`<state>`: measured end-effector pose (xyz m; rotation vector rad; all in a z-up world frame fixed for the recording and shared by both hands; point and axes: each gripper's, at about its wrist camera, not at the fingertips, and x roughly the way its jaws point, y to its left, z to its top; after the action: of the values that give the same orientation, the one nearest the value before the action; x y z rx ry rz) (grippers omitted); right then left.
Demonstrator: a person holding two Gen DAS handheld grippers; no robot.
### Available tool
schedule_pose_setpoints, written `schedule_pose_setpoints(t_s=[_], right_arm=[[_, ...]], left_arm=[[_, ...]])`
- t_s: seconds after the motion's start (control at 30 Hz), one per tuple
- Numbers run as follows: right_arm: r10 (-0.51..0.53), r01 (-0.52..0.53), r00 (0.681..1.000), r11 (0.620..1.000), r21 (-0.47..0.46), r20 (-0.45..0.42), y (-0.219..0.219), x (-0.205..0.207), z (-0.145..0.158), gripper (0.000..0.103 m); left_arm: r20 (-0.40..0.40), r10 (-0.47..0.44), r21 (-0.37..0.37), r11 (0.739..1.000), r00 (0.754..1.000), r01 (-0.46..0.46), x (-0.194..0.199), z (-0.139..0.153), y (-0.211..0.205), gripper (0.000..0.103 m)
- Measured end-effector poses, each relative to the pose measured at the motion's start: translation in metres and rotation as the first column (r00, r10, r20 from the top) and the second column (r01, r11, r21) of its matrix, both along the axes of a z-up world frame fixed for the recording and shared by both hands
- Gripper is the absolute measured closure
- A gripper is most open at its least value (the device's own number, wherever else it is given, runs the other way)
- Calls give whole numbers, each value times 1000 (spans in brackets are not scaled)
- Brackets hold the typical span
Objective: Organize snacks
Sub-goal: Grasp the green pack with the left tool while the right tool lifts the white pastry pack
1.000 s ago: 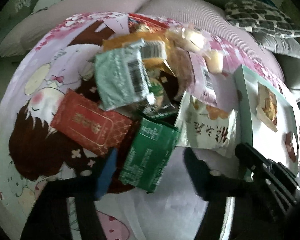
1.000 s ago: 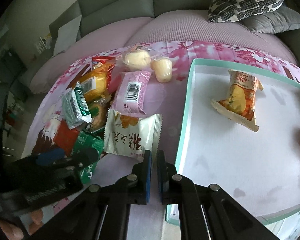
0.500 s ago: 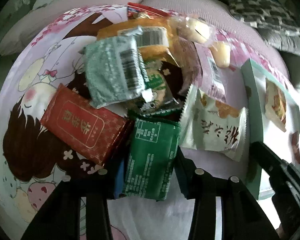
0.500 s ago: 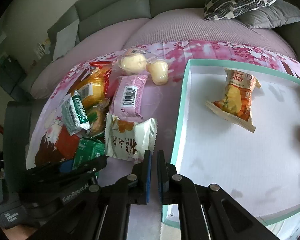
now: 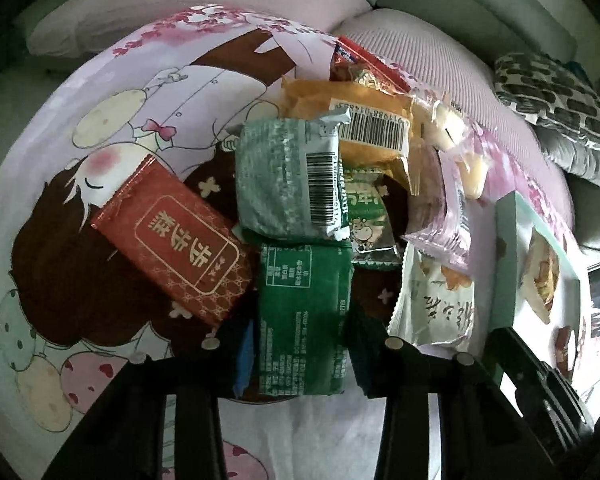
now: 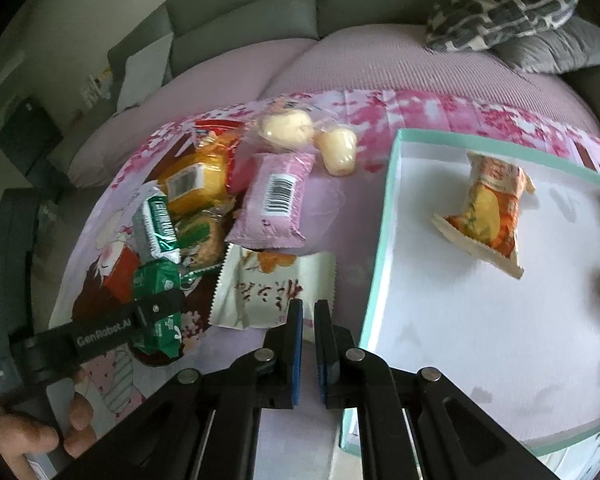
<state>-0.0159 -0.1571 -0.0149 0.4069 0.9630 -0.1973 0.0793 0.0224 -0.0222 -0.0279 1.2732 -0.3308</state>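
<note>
A pile of snack packets lies on a cartoon-print cloth (image 5: 140, 100). My left gripper (image 5: 300, 340) points down over a dark green packet (image 5: 304, 312), which sits between its fingers. The jaws are closing and both pads touch the packet's long sides. In the right wrist view the left gripper (image 6: 156, 312) crosses the same green packet (image 6: 156, 280), which looks pinched. My right gripper (image 6: 305, 320) is shut on nothing and hovers by the near corner of the mint-rimmed white tray (image 6: 380, 260). An orange snack bag (image 6: 488, 208) lies in the tray.
Around the green packet lie a red packet (image 5: 176, 244), a pale green packet (image 5: 284, 180), a white packet (image 6: 272, 292), a pink packet (image 6: 276, 196) and two jelly cups (image 6: 338, 152). A grey sofa with a patterned cushion (image 6: 500, 4) stands behind.
The left gripper moved forward over the pile and its jaws narrowed from wide apart to both sides of the green packet. The right gripper stayed shut and nearly still.
</note>
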Motion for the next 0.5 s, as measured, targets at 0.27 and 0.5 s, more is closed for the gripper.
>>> schedule_pose_setpoints(t_s=[0.27, 0.5], right_arm=[[126, -126, 992, 987, -103, -6, 14, 28, 5, 86], [184, -196, 978, 972, -127, -102, 8, 62, -10, 75]], left_arm=[[-29, 6, -44, 999, 1000, -7, 2, -1, 4, 61], [-44, 3, -56, 998, 999, -5, 4, -2, 12, 61]])
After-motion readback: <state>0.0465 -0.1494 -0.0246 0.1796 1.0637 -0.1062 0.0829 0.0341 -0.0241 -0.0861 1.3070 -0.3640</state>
